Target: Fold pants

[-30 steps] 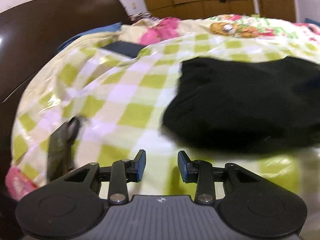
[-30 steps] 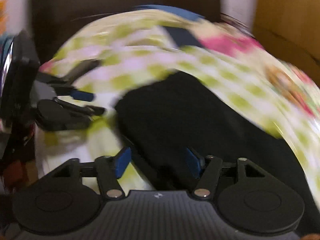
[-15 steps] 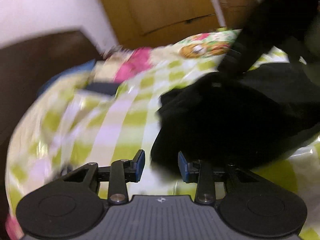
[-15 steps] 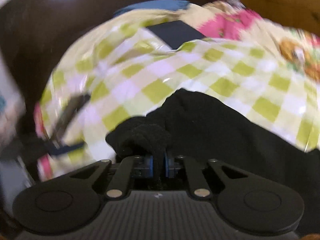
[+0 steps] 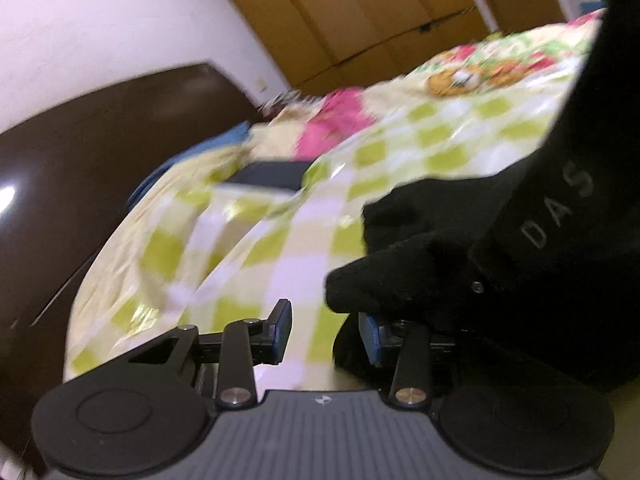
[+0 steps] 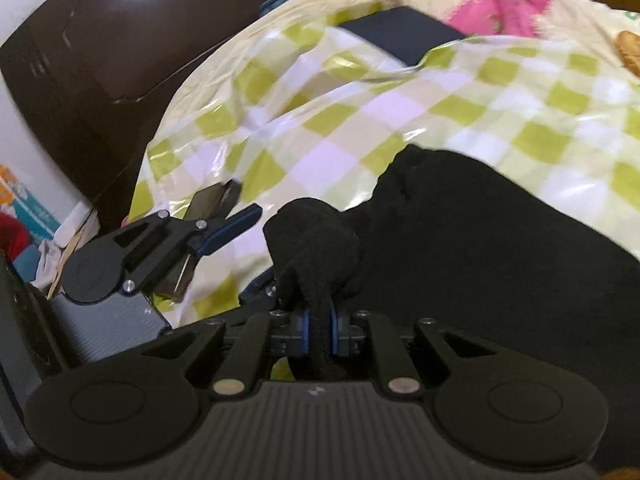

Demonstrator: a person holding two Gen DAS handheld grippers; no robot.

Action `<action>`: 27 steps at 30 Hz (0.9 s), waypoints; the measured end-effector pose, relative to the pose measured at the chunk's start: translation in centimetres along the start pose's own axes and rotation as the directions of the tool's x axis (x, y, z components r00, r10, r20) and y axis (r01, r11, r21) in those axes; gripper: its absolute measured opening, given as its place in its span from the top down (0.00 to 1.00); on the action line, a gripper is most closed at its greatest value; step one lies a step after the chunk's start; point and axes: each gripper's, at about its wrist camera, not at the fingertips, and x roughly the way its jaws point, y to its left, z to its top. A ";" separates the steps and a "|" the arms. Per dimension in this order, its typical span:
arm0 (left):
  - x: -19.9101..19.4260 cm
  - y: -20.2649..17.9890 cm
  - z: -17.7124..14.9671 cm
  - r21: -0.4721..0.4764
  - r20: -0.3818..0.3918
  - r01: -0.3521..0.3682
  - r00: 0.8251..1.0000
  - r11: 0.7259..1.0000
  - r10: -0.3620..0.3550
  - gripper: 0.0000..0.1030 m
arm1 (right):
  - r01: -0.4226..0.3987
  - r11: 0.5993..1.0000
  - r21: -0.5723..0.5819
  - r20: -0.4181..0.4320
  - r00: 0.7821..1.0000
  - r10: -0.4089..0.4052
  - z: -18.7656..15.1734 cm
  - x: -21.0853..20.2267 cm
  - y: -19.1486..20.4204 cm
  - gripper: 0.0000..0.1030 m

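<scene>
The left hand-held gripper is closing, its jaws still apart over the bed's checked green sheet, a bunched fold of the black pants against its right finger. The right hand-held gripper pinches a pants fold tight. A dark flat case lies near the headboard-side edge, a brown headboard beyond.

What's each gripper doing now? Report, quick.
Left gripper: closing, nothing gripped; pants drape over one finger.
Right gripper: shut on the pants.
</scene>
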 end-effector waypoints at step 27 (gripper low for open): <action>-3.4 3.0 -1.8 0.010 -0.090 -0.134 0.987 0.991 0.134 0.48 | -0.084 0.975 0.204 0.134 0.989 0.057 -0.1 3.9 0.6 0.76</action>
